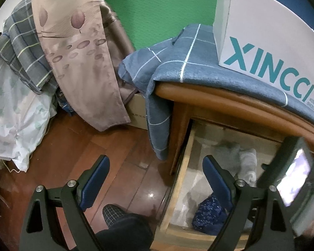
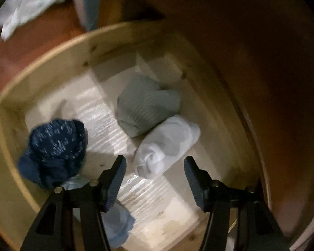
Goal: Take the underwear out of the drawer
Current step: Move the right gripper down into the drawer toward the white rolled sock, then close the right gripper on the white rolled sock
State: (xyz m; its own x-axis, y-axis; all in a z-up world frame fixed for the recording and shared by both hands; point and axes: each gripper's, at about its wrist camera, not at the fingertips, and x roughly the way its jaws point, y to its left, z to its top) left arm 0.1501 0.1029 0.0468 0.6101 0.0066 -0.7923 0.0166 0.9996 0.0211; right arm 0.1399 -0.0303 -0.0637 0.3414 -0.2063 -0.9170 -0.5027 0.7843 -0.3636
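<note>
Your left gripper (image 1: 155,170) hangs with its jaws wide apart and nothing between them, half over the wooden floor (image 1: 119,146) and half over the open drawer (image 1: 183,163) of the bedside cabinet (image 1: 200,96). A checked blue cloth (image 1: 177,67) drapes the cabinet top, with a white XINCCI box (image 1: 267,48) on it.

In the right wrist view, going left to right across the drawer (image 2: 52,56): a speckled navy bundle (image 2: 56,146) lies against the left wall, left of your left finger; a pale blue piece (image 2: 119,223) sits half hidden under that finger; a grey-green rolled piece (image 2: 144,106) rests further in, toward the back; touching it, a white rolled piece of underwear (image 2: 167,146) lies just ahead of your right gripper (image 2: 154,164), its near end roughly in line with the gap between the fingertips.

Your right gripper points down into the drawer, its jaws partly apart and opening, empty. The pads touch none of the rolls.
</note>
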